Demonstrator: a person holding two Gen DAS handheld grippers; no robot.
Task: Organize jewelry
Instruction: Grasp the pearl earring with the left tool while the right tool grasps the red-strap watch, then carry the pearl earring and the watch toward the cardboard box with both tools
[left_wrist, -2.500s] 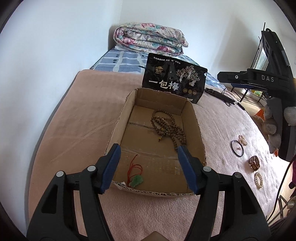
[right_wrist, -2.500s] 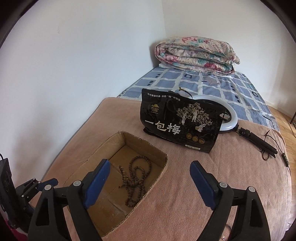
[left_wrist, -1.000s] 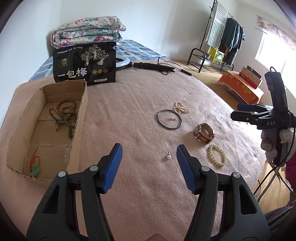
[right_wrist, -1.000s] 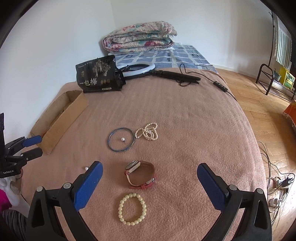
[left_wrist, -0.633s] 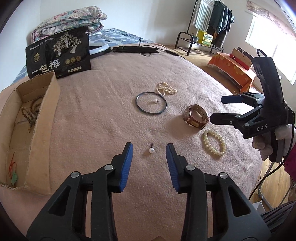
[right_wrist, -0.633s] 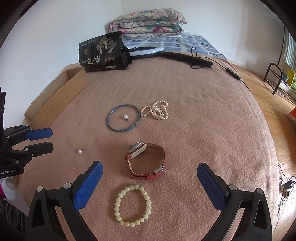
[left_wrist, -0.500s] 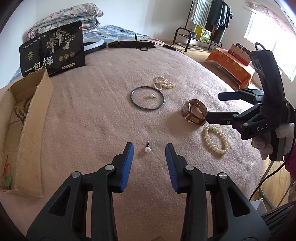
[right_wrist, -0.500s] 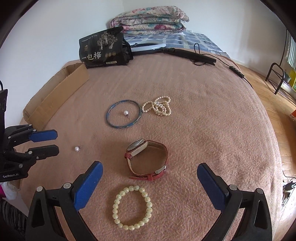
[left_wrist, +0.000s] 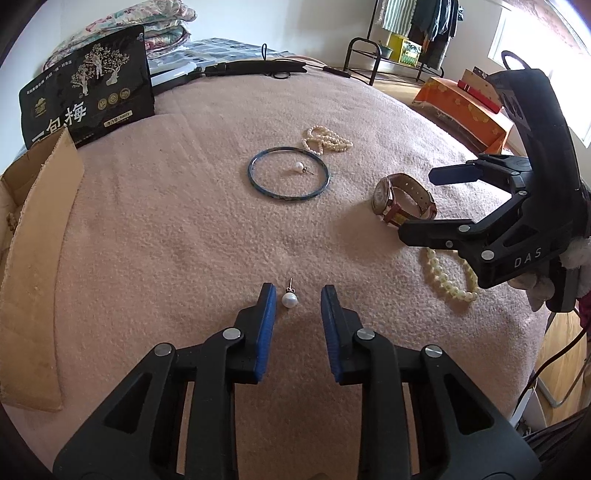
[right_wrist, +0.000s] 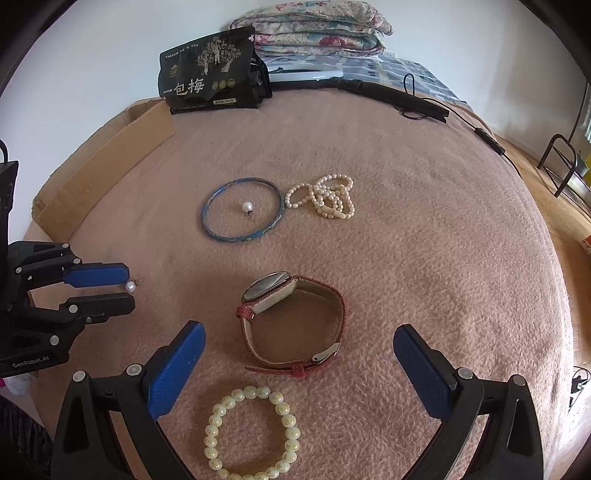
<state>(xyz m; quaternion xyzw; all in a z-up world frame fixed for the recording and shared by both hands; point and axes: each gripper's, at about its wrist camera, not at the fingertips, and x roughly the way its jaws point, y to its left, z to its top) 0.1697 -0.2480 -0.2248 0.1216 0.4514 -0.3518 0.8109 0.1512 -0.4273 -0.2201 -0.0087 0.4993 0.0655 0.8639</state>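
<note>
My left gripper (left_wrist: 297, 300) is open, low over the pink blanket, with a pearl stud earring (left_wrist: 289, 300) lying between its blue fingertips; the earring (right_wrist: 130, 285) also shows in the right wrist view. A second pearl stud (left_wrist: 298, 167) lies inside a blue bangle (left_wrist: 289, 178). A pearl strand (left_wrist: 327, 140) lies behind it. A red-strapped watch (right_wrist: 291, 323) and a cream bead bracelet (right_wrist: 252, 432) lie in front of my right gripper (right_wrist: 299, 352), which is wide open and empty above them.
A cardboard box (left_wrist: 37, 229) stands at the left edge of the blanket. A black snack bag (left_wrist: 88, 103) stands behind it. A ring light with cable (right_wrist: 354, 86) and folded quilt (right_wrist: 314, 33) lie further back. The bed edge drops off at right.
My left gripper swung from over the box to the loose pearl stud, lowered and narrowed around it. My right gripper moved over the watch and bead bracelet and stayed wide open.
</note>
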